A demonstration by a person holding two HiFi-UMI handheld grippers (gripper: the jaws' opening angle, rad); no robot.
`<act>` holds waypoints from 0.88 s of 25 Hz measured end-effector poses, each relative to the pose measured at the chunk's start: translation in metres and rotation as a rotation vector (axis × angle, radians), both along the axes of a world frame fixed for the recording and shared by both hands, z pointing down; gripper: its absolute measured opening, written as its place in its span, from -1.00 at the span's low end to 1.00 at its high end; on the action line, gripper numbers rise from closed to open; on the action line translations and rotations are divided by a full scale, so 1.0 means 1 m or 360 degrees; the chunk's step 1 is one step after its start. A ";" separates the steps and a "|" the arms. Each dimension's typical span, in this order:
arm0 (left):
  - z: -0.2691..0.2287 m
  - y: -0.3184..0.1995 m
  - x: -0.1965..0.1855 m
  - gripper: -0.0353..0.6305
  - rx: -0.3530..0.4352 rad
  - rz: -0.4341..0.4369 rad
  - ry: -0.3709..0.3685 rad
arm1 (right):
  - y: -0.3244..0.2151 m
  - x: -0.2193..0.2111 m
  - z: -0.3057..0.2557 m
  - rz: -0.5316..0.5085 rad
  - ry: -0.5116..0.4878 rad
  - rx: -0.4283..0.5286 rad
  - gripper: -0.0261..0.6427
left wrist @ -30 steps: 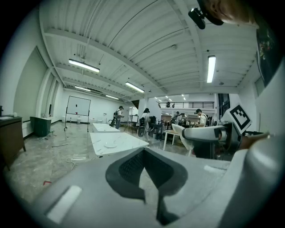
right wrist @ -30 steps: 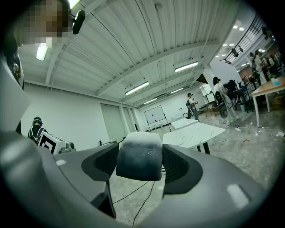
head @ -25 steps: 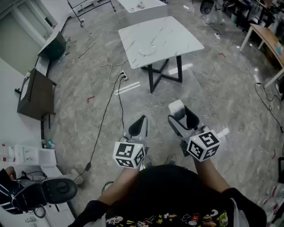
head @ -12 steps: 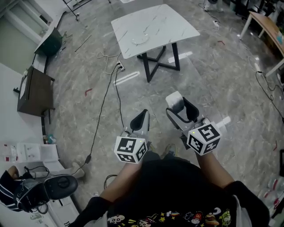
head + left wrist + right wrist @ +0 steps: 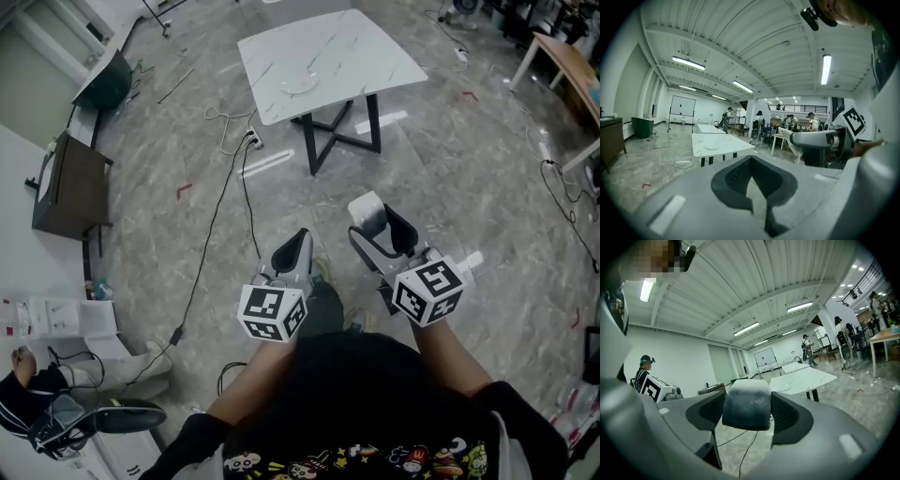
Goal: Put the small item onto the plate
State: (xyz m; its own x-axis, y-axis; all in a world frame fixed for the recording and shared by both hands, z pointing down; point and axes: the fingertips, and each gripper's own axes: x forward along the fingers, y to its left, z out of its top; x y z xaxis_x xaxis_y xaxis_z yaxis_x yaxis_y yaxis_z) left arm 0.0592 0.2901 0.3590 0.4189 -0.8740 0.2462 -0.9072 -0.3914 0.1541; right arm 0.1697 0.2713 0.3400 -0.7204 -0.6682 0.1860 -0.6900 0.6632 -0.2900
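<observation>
One left gripper (image 5: pixel 298 246), one right gripper (image 5: pixel 381 225), one small item (image 5: pixel 371 212), one plate (image 5: pixel 300 86), one table (image 5: pixel 375 54).

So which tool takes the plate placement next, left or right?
Right. The right tool is shut on the small grey-white block; the left tool is shut and empty. The white round plate on the marble table lies ahead of both.

Plate (image 5: pixel 302 84) on the table (image 5: pixel 375 56), 12 o'clock in the head view: too small to tell whether anything lies on it. Small item (image 5: pixel 746 404): both sides covered by the jaws of the right gripper (image 5: pixel 384 232), close and soft, kind unclear. Wooden bench (image 5: pixel 562 70), 2 o'clock: cut by the right edge. Person's torso (image 5: pixel 366 412), 6 o'clock: cut by the bottom edge. People (image 5: pixel 759 118) in the left gripper view: too small to make out.
</observation>
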 end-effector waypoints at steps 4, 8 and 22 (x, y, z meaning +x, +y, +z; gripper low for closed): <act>0.002 -0.027 -0.008 -0.88 0.0001 0.0016 0.0018 | -0.024 -0.011 0.003 0.0011 0.0018 -0.0011 0.07; 0.002 -0.059 -0.024 -0.88 -0.0007 0.0035 0.0029 | -0.054 -0.028 0.005 0.0027 0.0039 -0.0023 0.07; 0.011 -0.159 -0.073 -0.88 -0.0077 0.0114 0.0071 | -0.147 -0.086 0.006 0.0087 0.0063 -0.0074 0.07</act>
